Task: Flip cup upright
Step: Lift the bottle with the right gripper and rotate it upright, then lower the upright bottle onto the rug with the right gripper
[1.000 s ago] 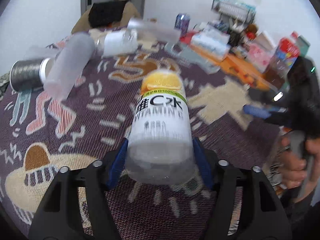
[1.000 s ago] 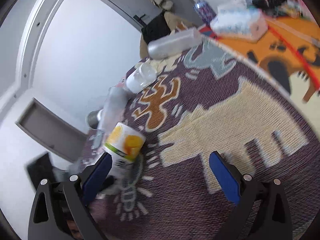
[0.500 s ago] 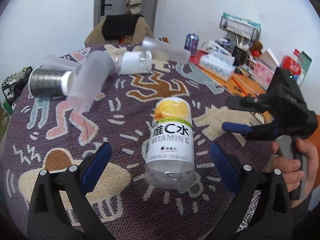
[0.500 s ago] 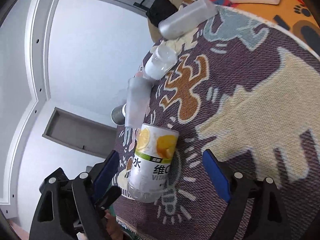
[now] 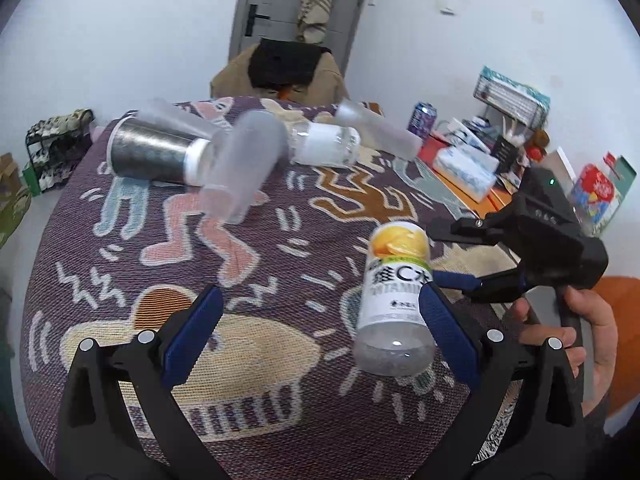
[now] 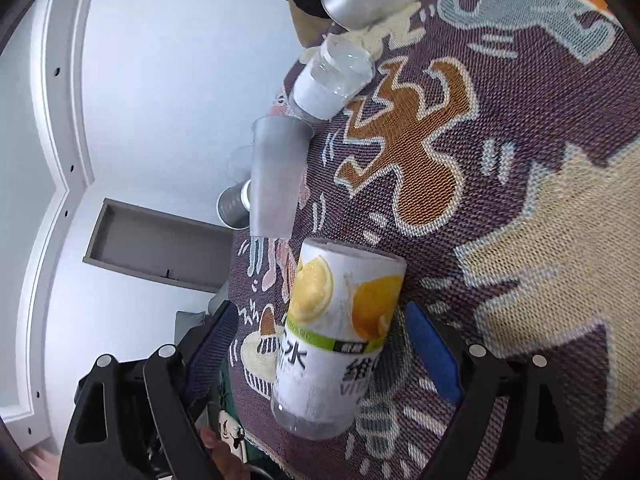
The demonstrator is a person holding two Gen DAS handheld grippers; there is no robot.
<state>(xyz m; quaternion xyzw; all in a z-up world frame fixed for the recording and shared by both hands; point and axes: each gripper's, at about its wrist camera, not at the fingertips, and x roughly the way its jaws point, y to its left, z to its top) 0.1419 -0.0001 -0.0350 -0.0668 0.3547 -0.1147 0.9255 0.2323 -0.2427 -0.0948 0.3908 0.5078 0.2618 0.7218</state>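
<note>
A cup cut from a vitamin C drink bottle [image 5: 394, 298], with orange slices on its label, stands on the patterned purple cloth [image 5: 304, 240] with its closed end down. My left gripper [image 5: 320, 336] is open and empty, its right finger just beside the cup. My right gripper [image 6: 320, 364] is open, with the cup [image 6: 340, 340] between its blue pads and apart from them. The right gripper [image 5: 472, 256] also shows in the left wrist view, close to the cup's right side.
Other cups lie on their sides at the back: a frosted one [image 5: 244, 168], a dark metallic one [image 5: 154, 154], a clear white-banded one [image 5: 326, 146] and another frosted one [image 5: 376, 130]. Tissue boxes [image 5: 466, 168] and clutter sit at the right.
My left gripper opened, let go of the cup and drew back to the left. The cup now stands alone. My right gripper moved in around it.
</note>
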